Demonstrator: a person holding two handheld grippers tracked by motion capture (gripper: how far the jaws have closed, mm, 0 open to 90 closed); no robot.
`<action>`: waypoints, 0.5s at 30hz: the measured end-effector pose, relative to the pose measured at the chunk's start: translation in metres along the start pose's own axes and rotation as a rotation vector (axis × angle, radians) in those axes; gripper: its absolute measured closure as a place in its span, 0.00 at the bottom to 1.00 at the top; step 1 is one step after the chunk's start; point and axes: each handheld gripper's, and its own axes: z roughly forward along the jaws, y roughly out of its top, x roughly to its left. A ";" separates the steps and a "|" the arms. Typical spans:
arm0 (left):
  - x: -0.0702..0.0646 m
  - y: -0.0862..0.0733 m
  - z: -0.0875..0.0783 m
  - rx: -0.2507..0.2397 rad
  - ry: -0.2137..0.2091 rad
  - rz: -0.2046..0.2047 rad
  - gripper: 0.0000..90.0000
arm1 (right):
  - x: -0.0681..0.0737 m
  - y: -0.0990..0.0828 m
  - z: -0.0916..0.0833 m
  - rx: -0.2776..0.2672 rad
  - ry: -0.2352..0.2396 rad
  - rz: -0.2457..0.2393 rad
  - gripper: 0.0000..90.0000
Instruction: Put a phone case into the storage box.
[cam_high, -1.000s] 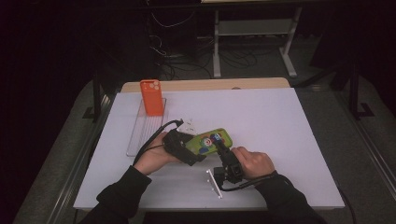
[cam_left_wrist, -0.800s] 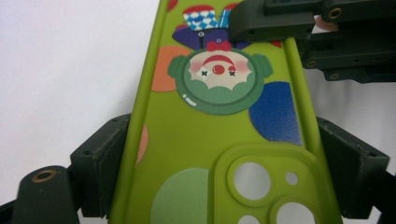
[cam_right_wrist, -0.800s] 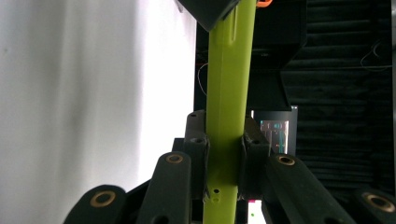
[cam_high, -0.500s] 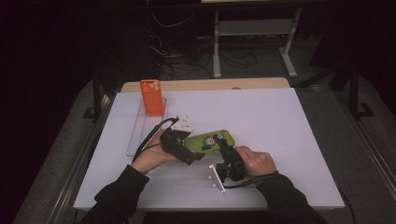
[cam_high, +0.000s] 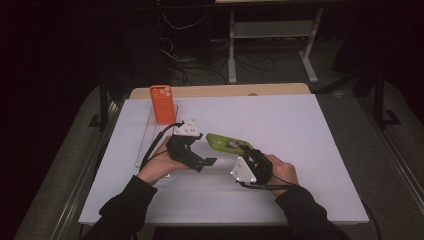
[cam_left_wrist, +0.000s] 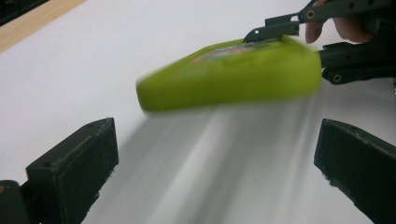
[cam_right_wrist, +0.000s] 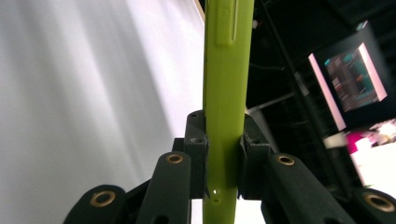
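Two grippers: our right gripper (cam_high: 245, 152) is pinching the light, stiff green phone case (cam_high: 227, 144) by its thin edges at frame centre; our left gripper (cam_high: 202, 161) is standing spread.

Lab or test room, white-topped table (cam_high: 310, 130), tangled floor cables (cam_high: 190, 50), lit monitor (cam_right_wrist: 355, 79)

Matt green rubbery phone case (cam_left_wrist: 233, 74); smooth white tabletop (cam_high: 300, 130); matt black jaws.

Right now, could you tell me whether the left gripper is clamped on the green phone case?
No: the left gripper stands wide open with bare table between its pads, while the green phone case is clamped by the right gripper.
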 end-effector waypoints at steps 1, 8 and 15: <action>-0.001 0.000 0.000 -0.015 0.001 -0.013 0.00 | -0.002 0.000 -0.001 0.007 0.027 0.085 0.84; 0.003 0.001 -0.002 -0.030 0.026 -0.009 0.00 | -0.016 -0.008 0.002 0.013 0.114 0.311 0.84; 0.002 0.000 -0.001 -0.032 0.030 -0.034 0.00 | -0.025 -0.013 0.006 0.017 0.232 0.559 0.84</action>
